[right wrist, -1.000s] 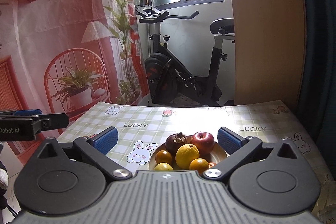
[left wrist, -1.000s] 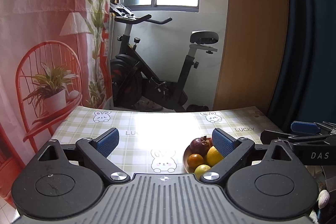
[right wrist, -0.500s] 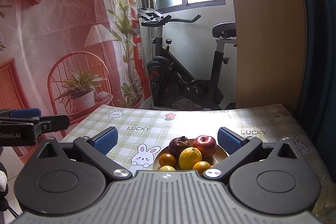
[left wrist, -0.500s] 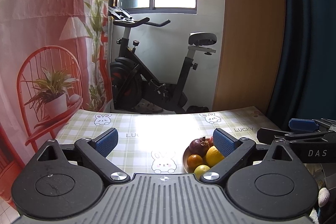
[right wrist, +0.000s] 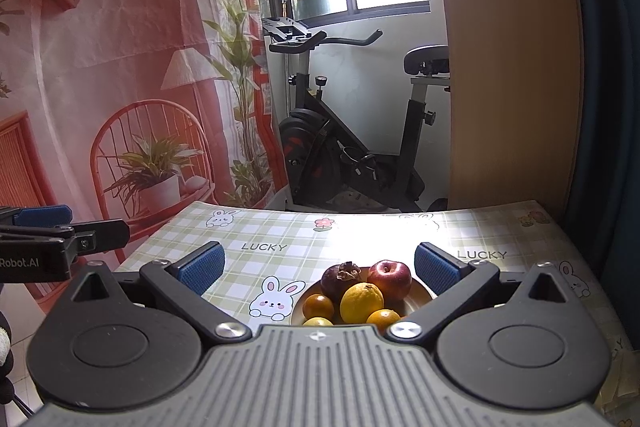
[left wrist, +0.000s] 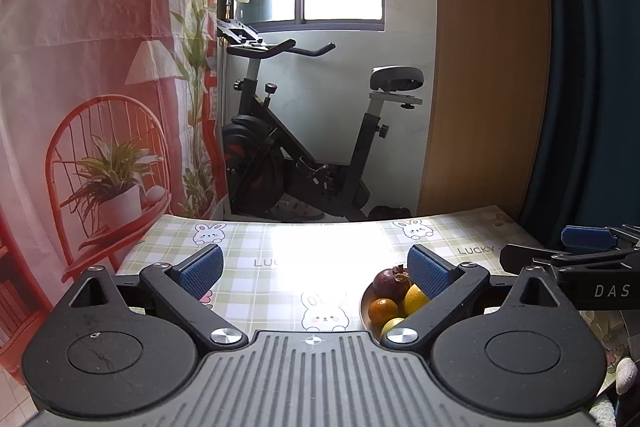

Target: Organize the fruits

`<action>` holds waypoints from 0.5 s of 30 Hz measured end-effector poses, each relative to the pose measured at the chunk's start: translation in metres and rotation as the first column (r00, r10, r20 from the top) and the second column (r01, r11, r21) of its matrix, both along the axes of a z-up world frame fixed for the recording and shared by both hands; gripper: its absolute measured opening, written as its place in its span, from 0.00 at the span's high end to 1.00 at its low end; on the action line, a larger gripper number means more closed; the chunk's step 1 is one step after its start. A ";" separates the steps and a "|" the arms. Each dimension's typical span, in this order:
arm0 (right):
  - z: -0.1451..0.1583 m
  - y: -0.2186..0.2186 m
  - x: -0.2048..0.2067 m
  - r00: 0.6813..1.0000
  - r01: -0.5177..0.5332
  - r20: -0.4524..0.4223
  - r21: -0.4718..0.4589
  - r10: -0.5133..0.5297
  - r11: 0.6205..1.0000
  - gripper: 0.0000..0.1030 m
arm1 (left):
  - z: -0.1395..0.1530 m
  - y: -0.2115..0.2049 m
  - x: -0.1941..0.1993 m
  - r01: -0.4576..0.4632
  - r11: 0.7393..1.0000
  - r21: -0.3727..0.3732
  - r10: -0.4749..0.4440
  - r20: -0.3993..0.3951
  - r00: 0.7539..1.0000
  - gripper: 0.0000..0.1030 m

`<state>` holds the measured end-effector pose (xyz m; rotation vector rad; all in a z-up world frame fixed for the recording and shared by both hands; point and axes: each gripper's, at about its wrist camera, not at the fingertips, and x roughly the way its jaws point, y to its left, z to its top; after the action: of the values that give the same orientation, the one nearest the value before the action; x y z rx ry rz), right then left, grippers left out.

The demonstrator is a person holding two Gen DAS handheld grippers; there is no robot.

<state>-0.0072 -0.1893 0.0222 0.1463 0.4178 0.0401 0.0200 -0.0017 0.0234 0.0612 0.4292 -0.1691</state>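
Observation:
A round plate [right wrist: 418,297] of fruit sits on the checked tablecloth [right wrist: 280,247]. On it lie a red apple [right wrist: 390,275], a dark mangosteen [right wrist: 340,279], a yellow lemon [right wrist: 361,301] and small oranges [right wrist: 318,306]. My right gripper [right wrist: 320,265] hovers open above the near side of the plate, nothing between its fingers. In the left wrist view the plate [left wrist: 366,307] lies low right, partly behind my right finger pad; the mangosteen [left wrist: 391,283] and lemon [left wrist: 414,299] show. My left gripper [left wrist: 316,265] is open and holds nothing, left of the plate. The right gripper [left wrist: 576,259] enters at the right edge.
The tablecloth [left wrist: 280,259] carries rabbit prints and "LUCKY" lettering. Beyond the table's far edge stand an exercise bike [right wrist: 352,131], a red printed curtain [right wrist: 120,67] and a wooden panel [right wrist: 508,67]. The left gripper [right wrist: 60,243] shows at the left edge of the right wrist view.
Both grippers have risen and drawn back slightly, so the table and plate sit a little lower in both views. Jaws stay open; no fruit has moved.

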 end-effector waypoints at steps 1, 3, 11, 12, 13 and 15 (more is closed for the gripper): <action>0.000 0.000 0.000 1.000 0.000 0.000 0.000 0.000 1.000 0.00 | 0.000 -0.001 -0.001 -0.002 1.000 0.001 0.002 0.002 1.000 0.03; 0.000 0.000 0.000 1.000 -0.001 -0.001 -0.002 0.001 1.000 0.00 | 0.001 -0.001 -0.003 -0.005 1.000 0.002 0.005 0.005 1.000 0.03; 0.001 0.001 0.000 1.000 -0.001 -0.002 -0.002 0.001 1.000 0.00 | 0.004 -0.001 -0.003 -0.014 1.000 0.005 0.014 0.007 1.000 0.03; 0.001 0.001 0.000 1.000 -0.001 -0.002 -0.002 0.001 1.000 0.00 | 0.004 -0.001 -0.003 -0.014 1.000 0.004 0.014 0.007 1.000 0.03; 0.001 0.000 0.000 1.000 -0.001 -0.002 -0.001 0.001 1.000 0.00 | 0.004 -0.001 -0.002 -0.013 1.000 0.003 0.013 0.006 1.000 0.03; 0.001 0.001 0.000 1.000 -0.001 -0.002 -0.002 0.001 1.000 0.00 | 0.004 -0.001 -0.001 -0.015 1.000 0.004 0.015 0.005 1.000 0.03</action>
<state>-0.0073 -0.1888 0.0227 0.1440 0.4202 0.0410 0.0189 -0.0028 0.0269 0.0620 0.4252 -0.1534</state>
